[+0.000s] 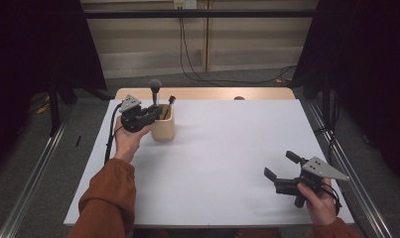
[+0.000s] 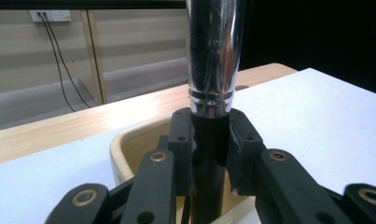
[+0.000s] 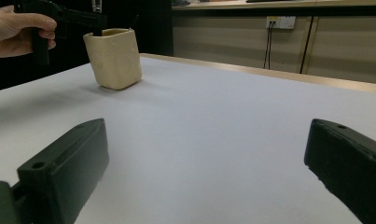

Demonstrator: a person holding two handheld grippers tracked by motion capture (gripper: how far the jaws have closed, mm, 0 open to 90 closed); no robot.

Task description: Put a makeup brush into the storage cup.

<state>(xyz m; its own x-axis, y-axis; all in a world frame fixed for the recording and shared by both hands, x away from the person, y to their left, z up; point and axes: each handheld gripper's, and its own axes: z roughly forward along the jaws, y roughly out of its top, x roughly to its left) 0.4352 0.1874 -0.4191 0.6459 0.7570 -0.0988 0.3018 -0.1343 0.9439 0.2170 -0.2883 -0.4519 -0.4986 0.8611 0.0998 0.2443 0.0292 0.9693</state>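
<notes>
The left gripper (image 2: 209, 154), clamped on the makeup brush's (image 1: 155, 91) matte black handle below its slippery chrome ferrule, holds something light and stiff over the beige cup (image 1: 164, 126).

A white table (image 1: 222, 163) carries a cream cup (image 1: 163, 126), seemingly alone.
</notes>
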